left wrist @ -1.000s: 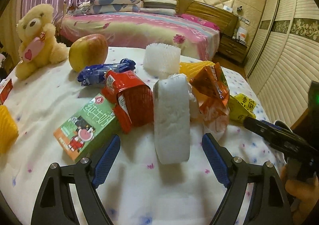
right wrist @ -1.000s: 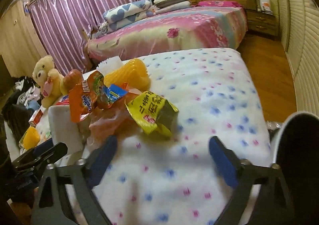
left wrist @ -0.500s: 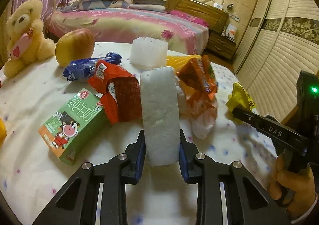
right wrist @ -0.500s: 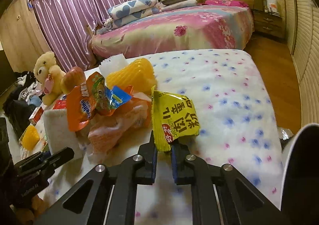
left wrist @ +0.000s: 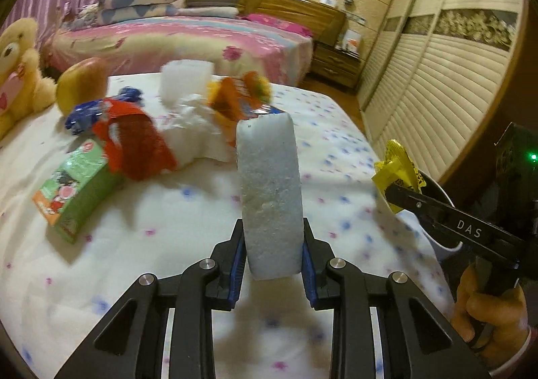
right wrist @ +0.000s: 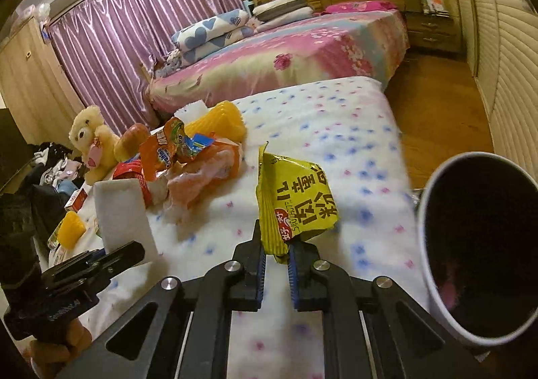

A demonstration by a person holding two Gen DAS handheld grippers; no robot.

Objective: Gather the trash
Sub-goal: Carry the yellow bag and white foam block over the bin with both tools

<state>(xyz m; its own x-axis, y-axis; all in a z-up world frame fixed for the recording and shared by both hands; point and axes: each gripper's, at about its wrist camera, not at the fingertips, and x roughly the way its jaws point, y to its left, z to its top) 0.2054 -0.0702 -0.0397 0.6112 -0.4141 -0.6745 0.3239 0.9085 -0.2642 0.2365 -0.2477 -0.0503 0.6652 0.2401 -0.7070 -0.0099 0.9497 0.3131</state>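
Note:
My left gripper is shut on a white foam block and holds it upright above the spotted tablecloth. The block also shows in the right wrist view. My right gripper is shut on a yellow snack wrapper, lifted off the cloth next to a white bin with a dark inside. The wrapper and the right gripper show at the right of the left wrist view, over the bin's rim.
On the cloth lie a green milk carton, a red wrapper, a blue wrapper, an orange wrapper, crumpled tissue, white foam netting, an apple and a teddy bear. A bed stands behind.
Both grippers closed, the left on the foam block, the right on the yellow wrapper. Both have lifted their items; the right one has moved toward the bin.

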